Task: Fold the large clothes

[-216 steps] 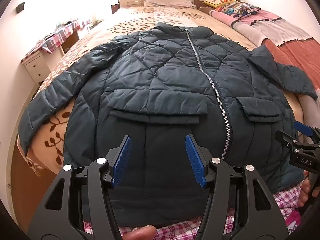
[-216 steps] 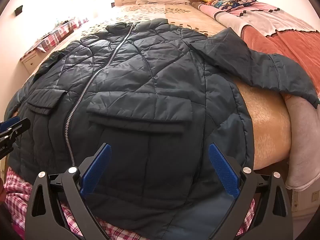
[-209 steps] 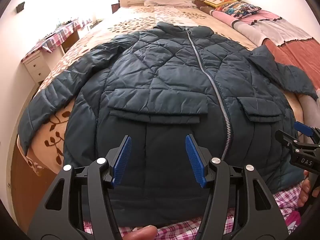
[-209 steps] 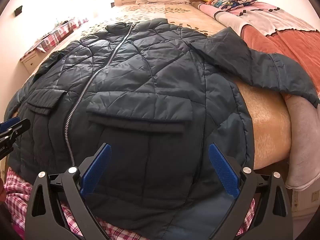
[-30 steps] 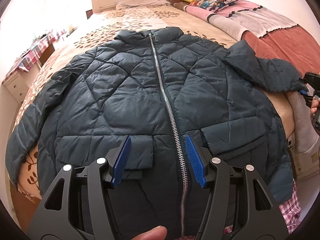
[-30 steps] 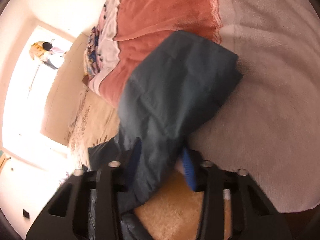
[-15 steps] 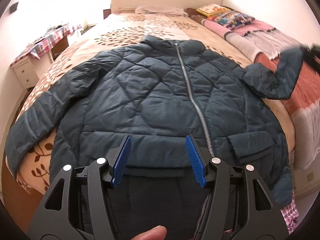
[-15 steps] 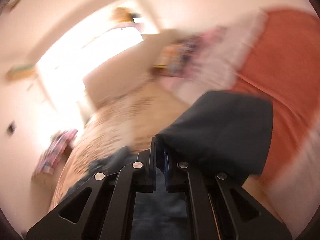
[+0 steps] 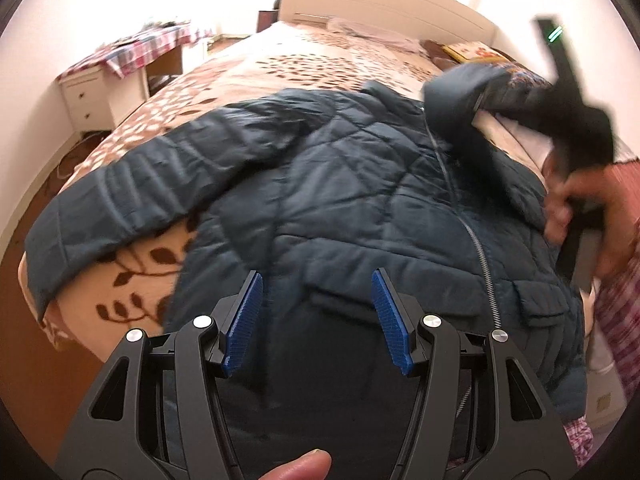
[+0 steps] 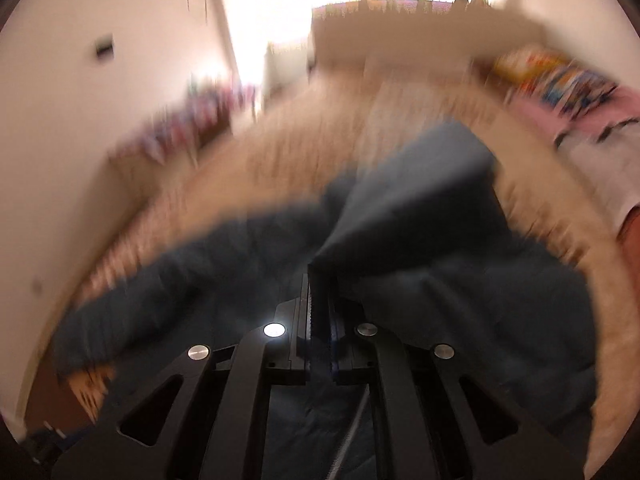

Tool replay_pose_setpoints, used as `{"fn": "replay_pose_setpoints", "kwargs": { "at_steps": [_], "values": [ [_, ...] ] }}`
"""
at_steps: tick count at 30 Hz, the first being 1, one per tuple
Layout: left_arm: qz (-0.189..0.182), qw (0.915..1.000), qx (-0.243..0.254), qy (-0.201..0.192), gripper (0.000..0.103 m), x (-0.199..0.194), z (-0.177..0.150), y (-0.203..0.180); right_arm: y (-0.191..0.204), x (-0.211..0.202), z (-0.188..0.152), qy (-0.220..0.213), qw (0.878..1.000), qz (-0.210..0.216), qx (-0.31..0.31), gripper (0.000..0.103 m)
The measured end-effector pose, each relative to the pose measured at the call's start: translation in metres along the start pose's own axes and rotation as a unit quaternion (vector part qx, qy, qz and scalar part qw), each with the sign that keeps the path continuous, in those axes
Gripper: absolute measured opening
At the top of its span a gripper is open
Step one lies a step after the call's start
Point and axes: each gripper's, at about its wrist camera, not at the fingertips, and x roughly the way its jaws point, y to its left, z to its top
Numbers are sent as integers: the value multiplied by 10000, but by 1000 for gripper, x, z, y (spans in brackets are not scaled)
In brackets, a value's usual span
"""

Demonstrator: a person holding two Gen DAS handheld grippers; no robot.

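jacket (image 9: 340, 184) lies on bed (image 9: 280, 68); right tongs (image 10: 320, 300) clench its sleeve (image 10: 420, 184), left tongs (image 9: 316, 316) released.

bed (image 9: 280, 68) - leaf-print cover | white nightstand (image 9: 100, 96) - checked cloth (image 9: 148, 46)

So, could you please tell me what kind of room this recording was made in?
Most likely a home bedroom: a bed with a white headboard, a white bedside cabinet, and a quilted jacket spread on it.

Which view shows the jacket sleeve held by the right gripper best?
The left wrist view: the sleeve appears lifted over the jacket, held by the right gripper. The right wrist view is motion-blurred, showing only sleeve fabric pinched between its closed jaws.
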Motion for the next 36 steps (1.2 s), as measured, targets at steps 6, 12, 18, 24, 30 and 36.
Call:
{"fn": "replay_pose_setpoints", "kwargs": {
  "at_steps": [6,12,18,24,30,36],
  "values": [
    [89,9999,-71,-63,57,2,6,17,0,29,-26,765,9964,351,-6,38],
    [116,9995,76,-280,57,2,26,7,-28,-18,-31,207,9965,738,340,67],
    [209,9995,-27,-255,57,7,39,5,-70,-55,-63,-21,9944,618,852,67],
    [651,9960,-609,8,57,15,31,47,-113,-74,-114,212,9906,362,1303,67],
    [756,9831,-1665,103,63,5,12,111,-129,-81,-142,366,9878,279,1488,67],
    [225,9577,-2868,-96,64,-7,-12,165,-124,-86,-144,317,9884,375,1437,67]
  ]
}}
